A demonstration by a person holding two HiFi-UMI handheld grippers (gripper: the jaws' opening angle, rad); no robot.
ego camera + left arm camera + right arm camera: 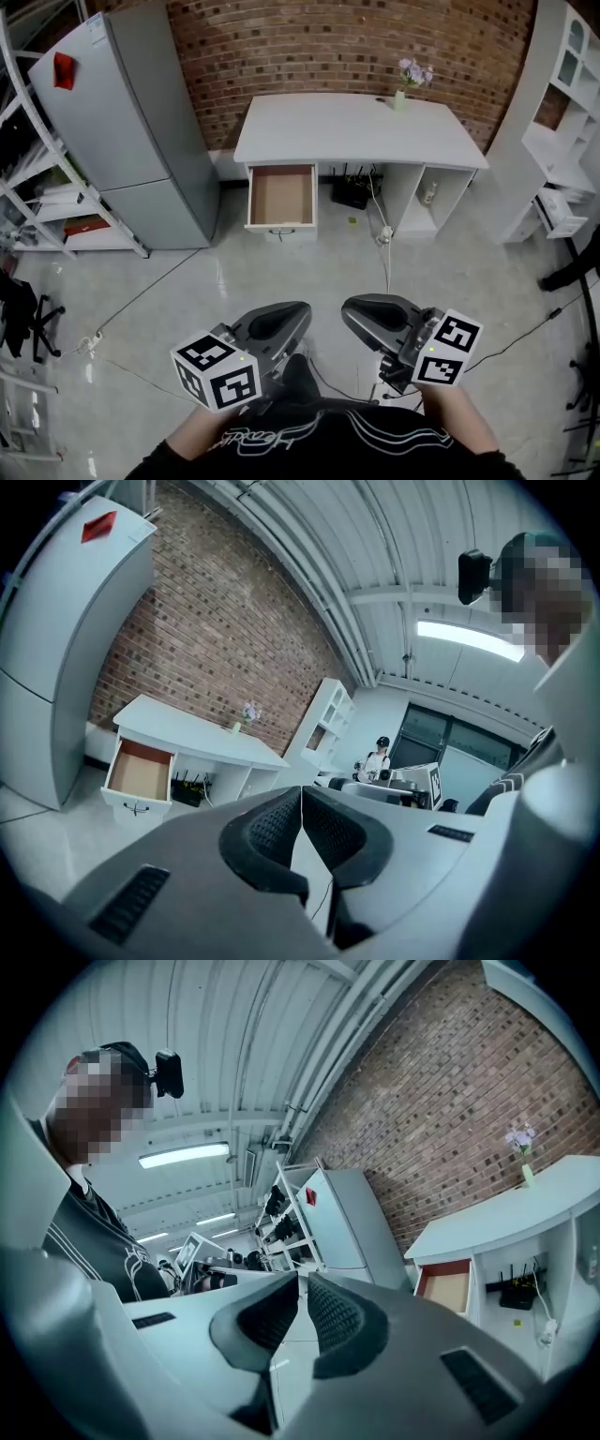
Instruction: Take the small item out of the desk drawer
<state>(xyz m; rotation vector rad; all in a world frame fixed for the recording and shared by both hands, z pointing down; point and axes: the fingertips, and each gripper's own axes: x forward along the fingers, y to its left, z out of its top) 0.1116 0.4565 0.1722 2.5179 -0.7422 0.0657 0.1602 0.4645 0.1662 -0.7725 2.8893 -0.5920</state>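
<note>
The white desk (356, 127) stands against the brick wall, several steps ahead of me. Its left drawer (279, 197) is pulled open, and the brown inside shows no item from here. The same open drawer (141, 771) appears far off in the left gripper view, and small as the drawer (448, 1288) in the right gripper view. Both grippers are held low, close to my body. The left gripper (298, 314) (302, 794) is shut and empty. The right gripper (349, 314) (302, 1283) is shut too, with nothing between its pads.
A grey fridge (131, 122) stands left of the desk, with metal shelving (37, 187) beyond it. A vase of flowers (403, 84) sits on the desk top. White shelf units (562, 122) line the right side. Cables (384, 253) trail across the floor, and a black box (352, 192) sits under the desk.
</note>
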